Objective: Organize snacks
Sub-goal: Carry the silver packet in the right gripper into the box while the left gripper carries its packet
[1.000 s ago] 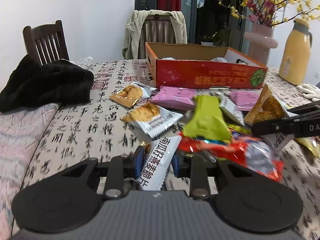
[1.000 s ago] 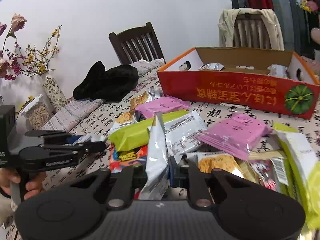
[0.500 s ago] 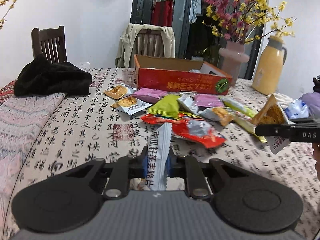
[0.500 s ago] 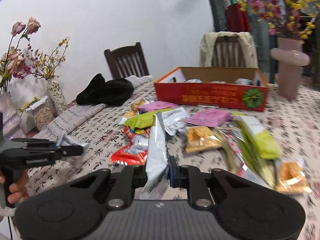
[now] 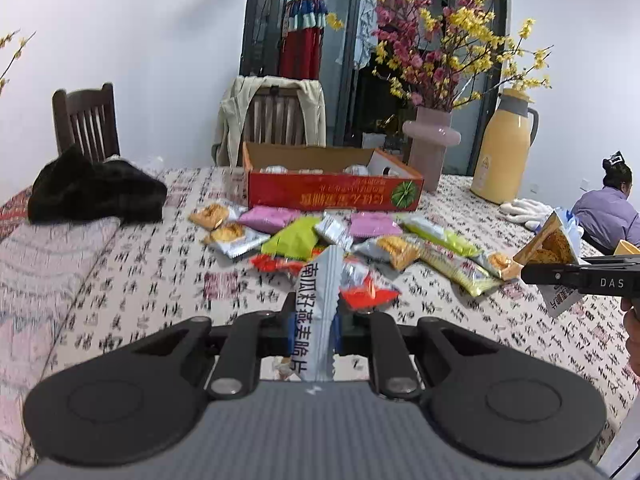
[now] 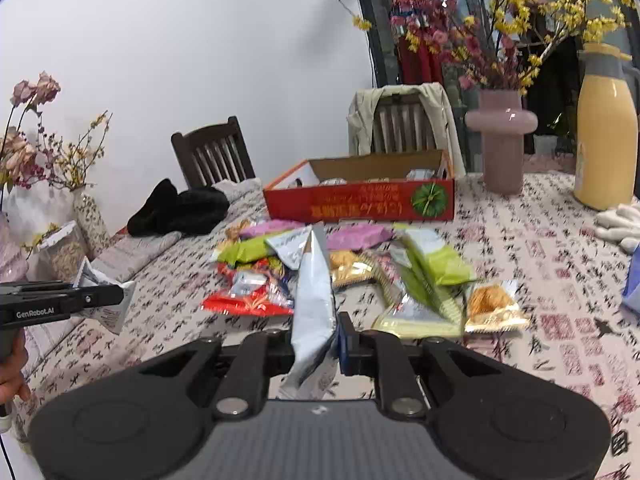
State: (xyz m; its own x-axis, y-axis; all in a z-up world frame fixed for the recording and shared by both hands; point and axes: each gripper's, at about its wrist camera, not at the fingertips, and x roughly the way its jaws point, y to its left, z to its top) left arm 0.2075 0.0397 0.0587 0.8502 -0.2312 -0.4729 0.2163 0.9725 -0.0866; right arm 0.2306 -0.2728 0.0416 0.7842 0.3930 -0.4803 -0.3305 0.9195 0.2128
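Now both grippers have lifted their snack packets (image 5: 318, 312) off the pile (image 5: 360, 240).

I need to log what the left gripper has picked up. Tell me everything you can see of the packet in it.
The silver-white snack packet is a flat foil sachet with a crimped, zigzag edge and a column of dark blue Chinese characters. It stands on edge, pinched between the fingers of the left gripper, lifted clear of the tablecloth, its upper end pointing toward the snack pile. The right wrist view shows its crumpled pale side. Only the fingers touch it.
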